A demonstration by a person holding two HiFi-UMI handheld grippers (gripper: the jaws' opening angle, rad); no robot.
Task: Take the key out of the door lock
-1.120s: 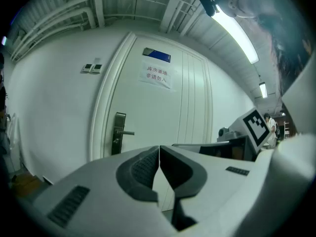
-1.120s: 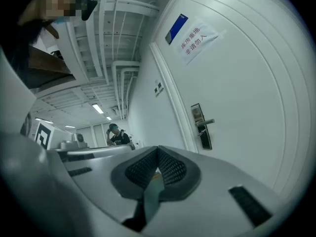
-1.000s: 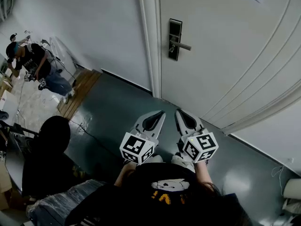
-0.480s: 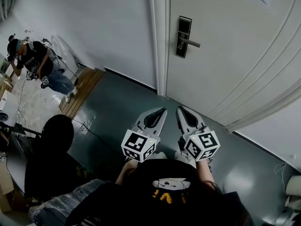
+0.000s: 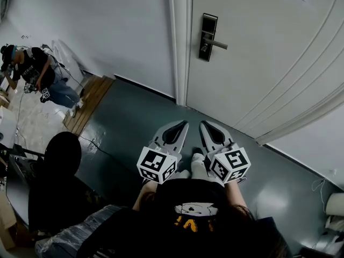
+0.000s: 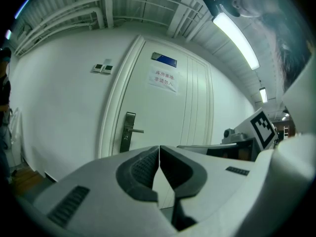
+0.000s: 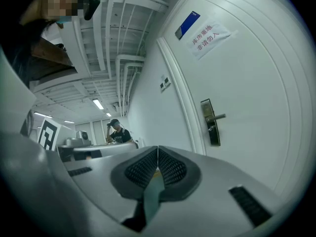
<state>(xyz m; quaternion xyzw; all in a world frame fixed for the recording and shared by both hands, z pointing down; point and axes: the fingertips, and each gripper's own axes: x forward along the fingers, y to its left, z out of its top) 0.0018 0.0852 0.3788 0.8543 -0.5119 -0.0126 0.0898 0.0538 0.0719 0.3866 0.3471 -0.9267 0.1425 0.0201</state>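
The door (image 5: 269, 79) was seen closed, ahead of both tools and well apart from them. The left tool (image 5: 181, 124) and the right tool (image 5: 205, 126) were held low and side by side over the floor (image 5: 134, 122), each with its jaws brought together on nothing. The lock plate (image 5: 207, 36) was found up and forward of the right tool's tips, near the door's edge, with the lever handle (image 5: 217, 44) projecting to the right. The key could not be made out with certainty. A small detail just under the lever was taken to be it, so it was judged to be seated in the lock, beyond reach of either tool. It was expected to be light, stiff, small and smooth, and easily slipped from flat pads. Its exposed bow was judged the place to be pinched, across the flat faces. A straight pull along the keyway was thought to be needed, since a sideways load could bind it.
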